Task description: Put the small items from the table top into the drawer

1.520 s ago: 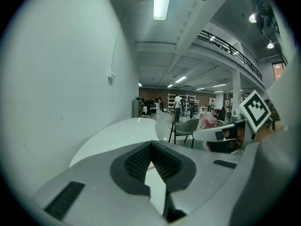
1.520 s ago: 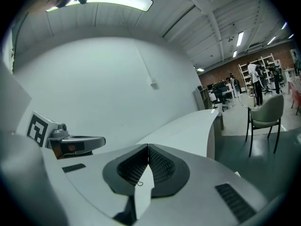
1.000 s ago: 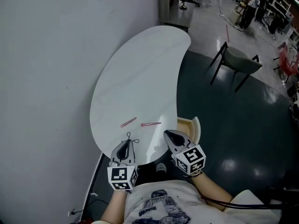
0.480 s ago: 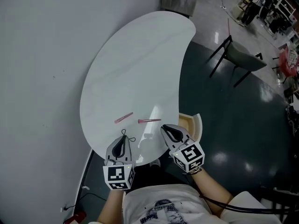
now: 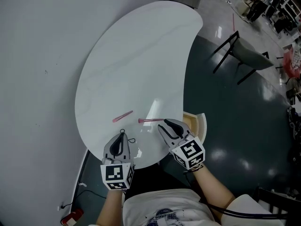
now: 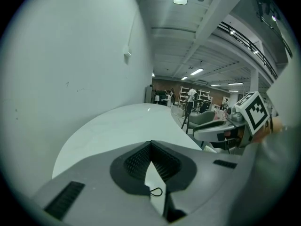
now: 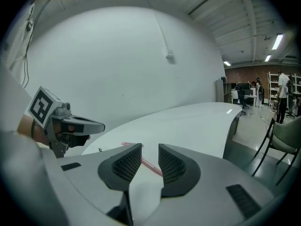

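Observation:
Two thin pink sticks lie on the white table (image 5: 136, 60): one (image 5: 122, 116) to the left, the other (image 5: 150, 120) nearer the drawer. My right gripper (image 5: 164, 122) is low over the table with its tips at the right end of that second stick. Its jaws have just been opening, and the stick (image 7: 149, 165) shows through the gap, untouched. My left gripper (image 5: 122, 133) is shut with nothing in it. A small black wire loop (image 5: 128, 138) lies just by its tips and appears again under the jaws (image 6: 156, 191).
A wooden drawer (image 5: 194, 124) stands open under the table's right edge, beside my right gripper. A grey wall runs along the left. A dark chair (image 5: 244, 55) stands on the floor to the right. A red object (image 5: 71, 216) lies on the floor at lower left.
Both grippers have come down and forward toward the table. The right gripper's jaws have parted and its tips now reach the nearer pink stick. The left stays shut.

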The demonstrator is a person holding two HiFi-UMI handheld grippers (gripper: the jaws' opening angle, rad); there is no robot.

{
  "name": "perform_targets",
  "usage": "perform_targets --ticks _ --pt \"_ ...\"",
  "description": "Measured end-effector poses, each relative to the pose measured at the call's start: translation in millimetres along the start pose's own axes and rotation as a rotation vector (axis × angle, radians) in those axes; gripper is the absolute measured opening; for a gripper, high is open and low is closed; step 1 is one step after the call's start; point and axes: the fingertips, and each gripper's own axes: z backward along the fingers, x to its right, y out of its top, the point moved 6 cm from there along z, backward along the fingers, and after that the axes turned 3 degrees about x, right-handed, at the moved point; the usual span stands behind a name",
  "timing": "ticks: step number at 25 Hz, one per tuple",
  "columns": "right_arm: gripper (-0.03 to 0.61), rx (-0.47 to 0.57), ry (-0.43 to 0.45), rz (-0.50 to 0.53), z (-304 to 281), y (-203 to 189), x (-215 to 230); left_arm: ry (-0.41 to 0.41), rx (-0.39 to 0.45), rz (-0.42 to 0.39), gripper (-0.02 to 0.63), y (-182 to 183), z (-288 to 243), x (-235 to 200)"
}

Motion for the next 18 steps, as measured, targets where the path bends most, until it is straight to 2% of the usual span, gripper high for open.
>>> perform_targets --ticks 2,7,18 --pt "0.116 -0.01 0.017 0.005 -6.4 -3.4 1.2 0.002 -0.002 -0.003 0.02 -1.8 -3.4 -1.3" --pt "0.224 -0.046 0.075 0.011 -23.9 -15.6 3.5 0.022 -0.006 0.007 0.02 -8.7 -12.4 -4.7" --pt "0.224 -0.173 0.164 0.201 -58.2 -36.5 12.9 0.023 -0.028 0.024 0.02 -24.8 -18.3 -5.5"
